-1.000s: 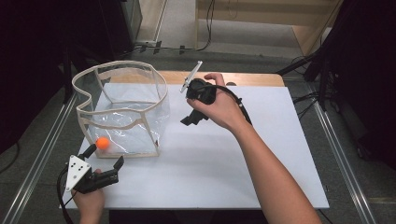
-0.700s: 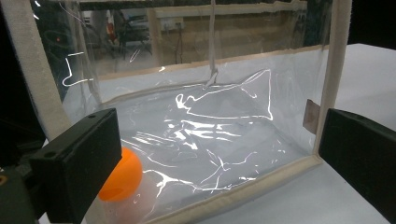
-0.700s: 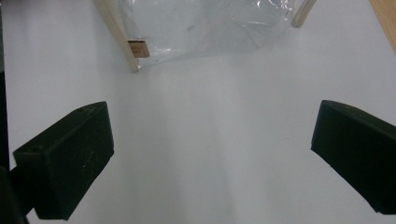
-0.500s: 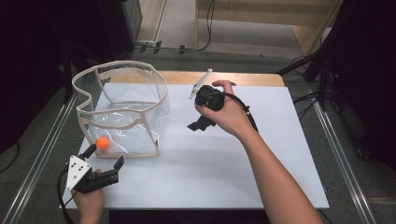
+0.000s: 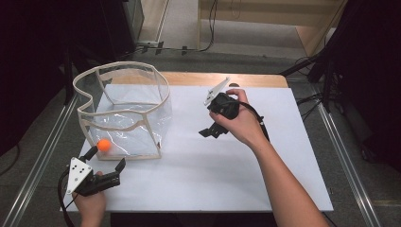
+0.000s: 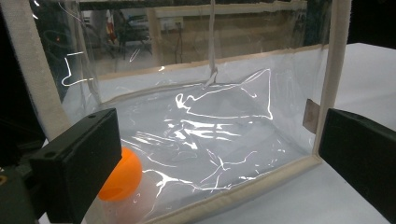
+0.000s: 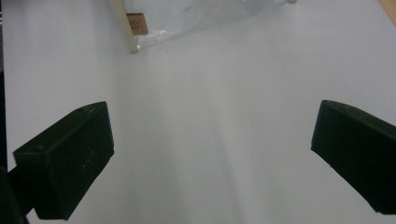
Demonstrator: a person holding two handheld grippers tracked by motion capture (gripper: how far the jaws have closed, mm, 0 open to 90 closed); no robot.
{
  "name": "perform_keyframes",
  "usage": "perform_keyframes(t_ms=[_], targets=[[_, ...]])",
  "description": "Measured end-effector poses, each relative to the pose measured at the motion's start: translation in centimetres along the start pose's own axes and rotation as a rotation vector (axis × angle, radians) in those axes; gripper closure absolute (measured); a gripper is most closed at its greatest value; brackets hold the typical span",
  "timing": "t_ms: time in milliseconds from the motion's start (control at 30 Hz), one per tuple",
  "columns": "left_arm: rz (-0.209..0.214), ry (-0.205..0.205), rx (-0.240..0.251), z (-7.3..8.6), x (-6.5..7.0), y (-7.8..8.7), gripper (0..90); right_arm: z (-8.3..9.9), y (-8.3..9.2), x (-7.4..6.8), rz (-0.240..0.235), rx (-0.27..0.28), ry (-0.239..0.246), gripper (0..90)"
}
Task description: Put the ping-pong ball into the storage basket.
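A clear plastic bin [image 5: 156,124] with cream trim stands on the left of the white table [image 5: 227,179]. An orange ball [image 5: 104,144] lies inside it at the front-left corner. My left gripper [image 5: 107,159] is open at the table's front-left, its jaws facing the bin's near wall. In the left gripper view the ball [image 6: 125,177] sits behind the clear wall [image 6: 219,140], partly hidden by my left jaw, and the left gripper [image 6: 212,140] holds nothing. My right gripper [image 5: 211,131] hovers open over mid-table. In the right gripper view the right gripper [image 7: 210,135] is empty above bare white surface.
The bin's lower corner [image 7: 132,28] shows at the top of the right gripper view. A wooden strip [image 5: 255,79] runs along the table's far edge. Metal rails [image 5: 343,161] flank the table, and cables [image 5: 213,28] lie on the floor beyond.
My right gripper has drifted right and toward the person, away from the bin. The left gripper and the ball have not moved.
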State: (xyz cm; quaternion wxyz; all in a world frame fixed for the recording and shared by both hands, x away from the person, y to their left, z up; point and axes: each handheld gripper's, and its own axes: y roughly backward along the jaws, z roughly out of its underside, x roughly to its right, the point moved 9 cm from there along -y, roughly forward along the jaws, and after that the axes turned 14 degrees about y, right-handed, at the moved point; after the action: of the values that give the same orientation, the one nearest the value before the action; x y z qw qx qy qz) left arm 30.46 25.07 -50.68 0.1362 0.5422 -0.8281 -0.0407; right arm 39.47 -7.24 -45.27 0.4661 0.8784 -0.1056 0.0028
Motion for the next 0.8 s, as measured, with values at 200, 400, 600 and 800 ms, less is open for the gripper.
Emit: perform_keyframes(t_ms=[200, 400, 600, 800], targets=[[-0.001, 0.001, 0.000, 0.0, 0.0, 0.0, 0.1, 1.5, -0.1, -0.3, 0.003, 0.010, -0.015, 0.0], [-0.001, -0.002, -0.001, 0.0, 0.0, 0.0, 0.1, 2.8, 0.0, -0.6, 0.013, 0.026, -0.029, 0.0], [-0.002, -0.004, -0.002, 0.0, 0.0, 0.0, 0.1, 3.9, 0.0, -1.1, 0.017, 0.036, -0.043, 0.0], [-0.003, -0.006, -0.003, 0.1, 0.1, 0.0, 0.1, 5.1, 0.1, -1.5, 0.029, 0.053, -0.063, 0.0]])
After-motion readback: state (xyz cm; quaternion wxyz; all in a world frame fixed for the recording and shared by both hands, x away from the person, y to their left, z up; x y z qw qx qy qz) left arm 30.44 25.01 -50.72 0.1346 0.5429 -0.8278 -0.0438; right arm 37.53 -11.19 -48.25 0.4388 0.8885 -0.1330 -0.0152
